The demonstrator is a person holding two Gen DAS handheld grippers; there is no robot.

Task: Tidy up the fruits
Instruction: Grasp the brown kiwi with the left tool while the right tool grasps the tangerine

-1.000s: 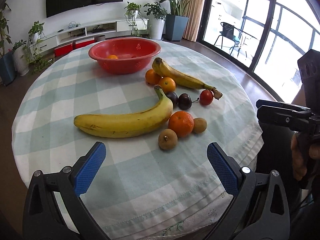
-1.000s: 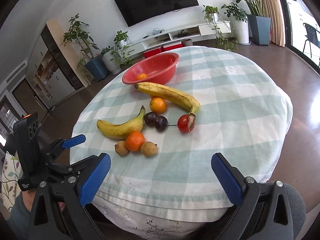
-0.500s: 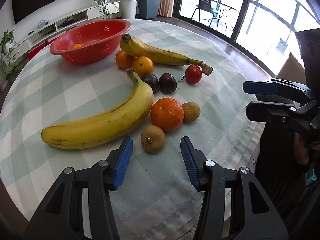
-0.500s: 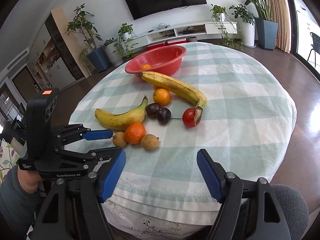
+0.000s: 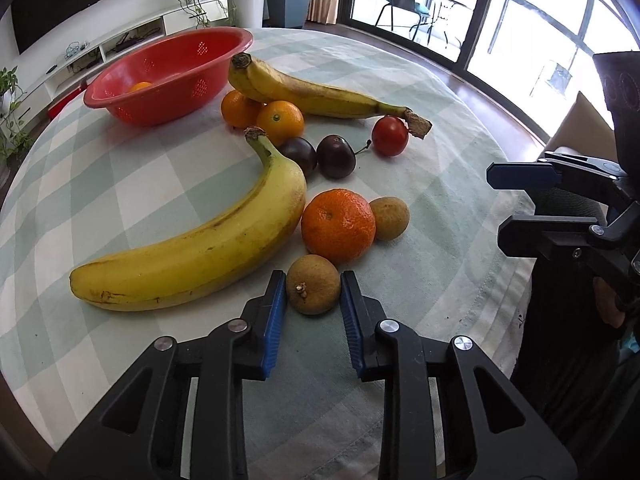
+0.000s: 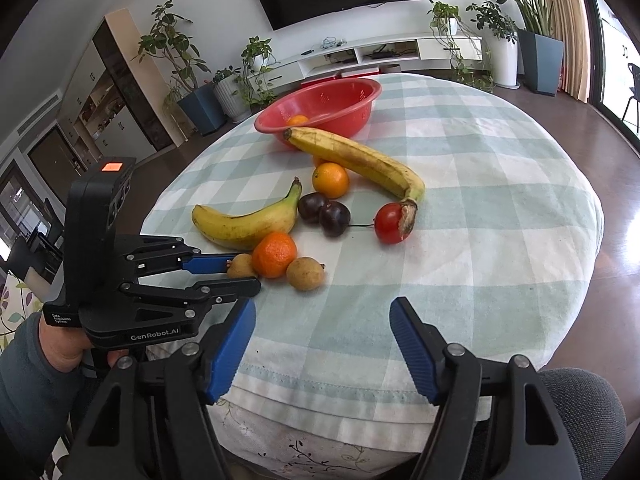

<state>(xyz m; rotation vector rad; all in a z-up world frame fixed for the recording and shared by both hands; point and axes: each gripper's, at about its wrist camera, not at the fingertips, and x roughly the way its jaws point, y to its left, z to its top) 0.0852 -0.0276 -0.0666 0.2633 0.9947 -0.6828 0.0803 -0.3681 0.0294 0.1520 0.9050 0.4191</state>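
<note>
On the checked tablecloth, a small brown round fruit (image 5: 313, 290) sits at the near end of the fruit cluster. My left gripper (image 5: 312, 280) is shut on it, a blue pad pressed against each side. The right wrist view shows the same grip, with the left gripper (image 6: 242, 274) on the fruit (image 6: 241, 266). Just behind it lie a tangerine (image 5: 338, 224), a second brown fruit (image 5: 390, 218) and a large banana (image 5: 208, 252). My right gripper (image 6: 322, 308) hovers over the table's near edge, its jaws closing with nothing between them.
Farther back are two dark plums (image 5: 336, 156), a red tomato (image 5: 390, 136), two oranges (image 5: 280, 122) and a second banana (image 5: 320, 96). A red perforated bowl (image 5: 180, 92) holding one orange stands at the far left. The right gripper (image 5: 496, 206) is off the table's right edge.
My left gripper moved forward and down to the near brown fruit and closed its jaws on it. The right gripper's jaws narrowed while it stayed in place.
</note>
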